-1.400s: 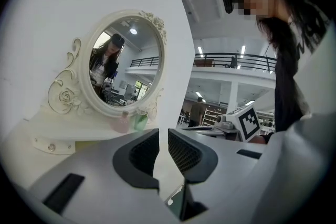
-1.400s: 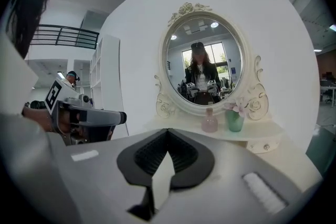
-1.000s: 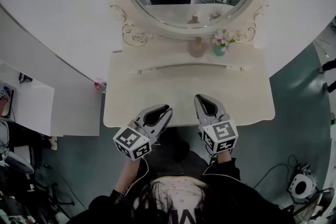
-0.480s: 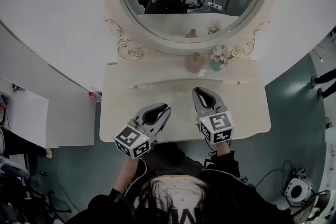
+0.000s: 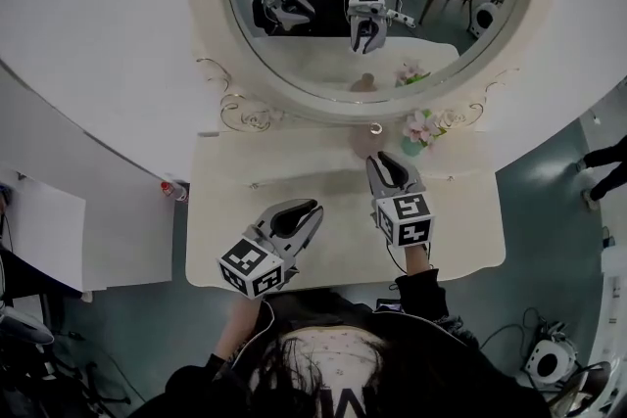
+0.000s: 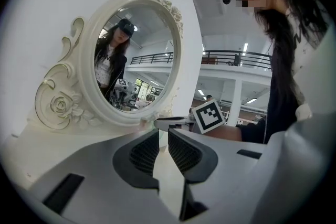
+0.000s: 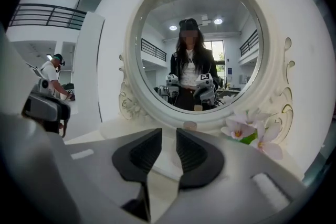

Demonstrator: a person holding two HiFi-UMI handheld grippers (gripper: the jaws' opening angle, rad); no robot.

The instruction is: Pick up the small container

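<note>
The small container (image 5: 368, 142) is a pinkish bottle with a round cap, standing on the vanity's raised back shelf below the mirror. In the right gripper view the small container (image 7: 190, 126) shows just beyond the jaws, slightly right of their gap. My right gripper (image 5: 384, 163) points at it from close in front, its jaws opening with nothing between them. In its own view the right gripper (image 7: 169, 136) shows a narrow gap. My left gripper (image 5: 306, 212) hovers over the tabletop's front, shut and empty; its own view shows the left gripper (image 6: 163, 136) aimed along the mirror.
A small vase of pink flowers (image 5: 421, 128) stands right beside the container; the flowers (image 7: 253, 132) are also in the right gripper view. The oval mirror (image 5: 323, 64) with its ornate frame rises behind the shelf. The cream tabletop (image 5: 230, 230) ends near my body.
My right gripper has moved forward over the table up to the container and its jaws have parted a little. The left gripper has barely moved.
</note>
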